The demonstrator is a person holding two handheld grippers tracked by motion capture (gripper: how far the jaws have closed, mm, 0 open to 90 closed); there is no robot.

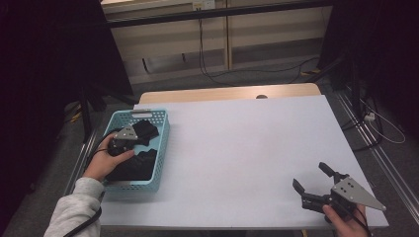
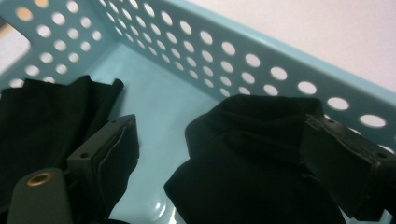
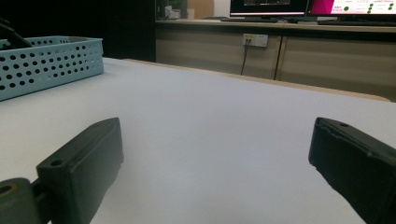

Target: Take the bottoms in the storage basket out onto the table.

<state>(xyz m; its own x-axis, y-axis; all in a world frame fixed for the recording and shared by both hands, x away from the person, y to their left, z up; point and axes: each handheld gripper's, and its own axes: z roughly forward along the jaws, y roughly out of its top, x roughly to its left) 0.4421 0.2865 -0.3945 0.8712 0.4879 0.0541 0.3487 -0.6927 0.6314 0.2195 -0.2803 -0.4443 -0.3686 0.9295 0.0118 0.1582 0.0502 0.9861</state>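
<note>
**Q:** Gripper status, L and R?

**A:** Right gripper (image 1: 314, 177) is at the near right corner of the tabletop (image 1: 247, 148), jaws spread wide, nothing between them. Left gripper (image 1: 140, 132) is down inside the blue basket (image 1: 163, 143), jaws apart w/ black cloth (image 2: 252, 158) bunched between and against them; not pinched.

**Q:** What's around, any obstruction?

**A:** Perforated basket walls hem in the left gripper; more black cloth lies to its left. Basket sits at the left tabletop edge, long axis running near-to-far.

**Q:** Open room?

**A:** Whole middle and right of the tabletop is bare white. Beyond the far edge: cabinets (image 3: 299, 53), cables (image 1: 207, 59) on the floor.
</note>
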